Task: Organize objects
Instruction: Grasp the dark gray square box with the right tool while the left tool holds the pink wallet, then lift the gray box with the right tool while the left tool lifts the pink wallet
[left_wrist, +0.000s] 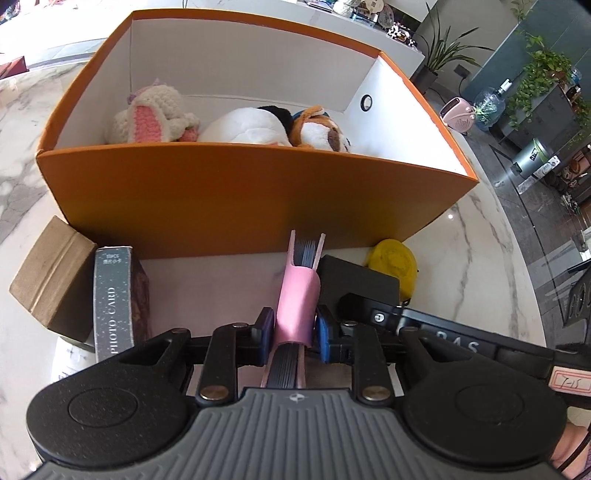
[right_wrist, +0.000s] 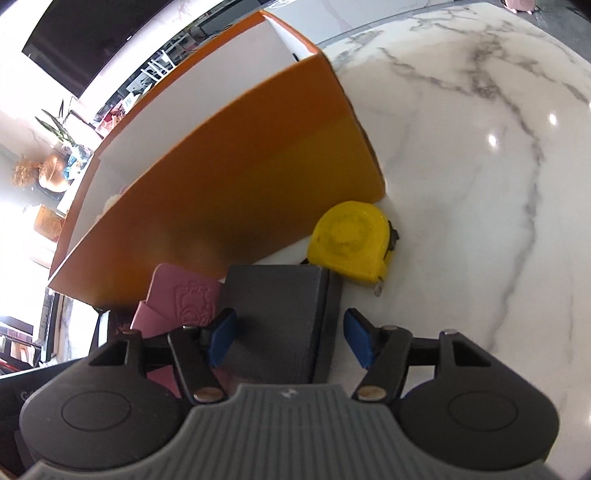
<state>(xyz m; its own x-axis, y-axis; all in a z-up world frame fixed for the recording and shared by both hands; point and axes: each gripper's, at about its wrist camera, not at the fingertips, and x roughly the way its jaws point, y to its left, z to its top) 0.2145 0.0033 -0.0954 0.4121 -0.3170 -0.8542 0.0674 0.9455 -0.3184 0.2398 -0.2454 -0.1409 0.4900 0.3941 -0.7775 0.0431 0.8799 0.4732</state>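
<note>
In the left wrist view we start at the left edge, where a brown cardboard box (left_wrist: 51, 275) sits on the marble worktop (left_wrist: 480, 236), touching a grey box lettered PHOTO CARD (left_wrist: 112, 299) just to its right. Above them, filling the upper middle of the frame, stands the orange storage box (left_wrist: 236, 199), open-topped, with three plush toys inside: a crocheted bunny (left_wrist: 151, 118), a white plush (left_wrist: 247, 127) and a brown-and-white dog (left_wrist: 317, 133). At the lower centre our left hand-held gripper (left_wrist: 293, 328) pinches a pink notebook (left_wrist: 297, 295) standing on edge, its blue pads pressed on the covers. To its right lies a black case (left_wrist: 356, 284), then a yellow tape measure (left_wrist: 393, 260) against the orange wall.

In the right wrist view the pink notebook (right_wrist: 177, 299) shows at lower left, the black case (right_wrist: 277, 317) at centre. Our right hand-held gripper (right_wrist: 290, 338) is spread wide, straddling the case, the right pad clear of it; whether the left touches we cannot tell. The tape measure (right_wrist: 351, 242) lies right of centre on the worktop (right_wrist: 480, 184).
</note>
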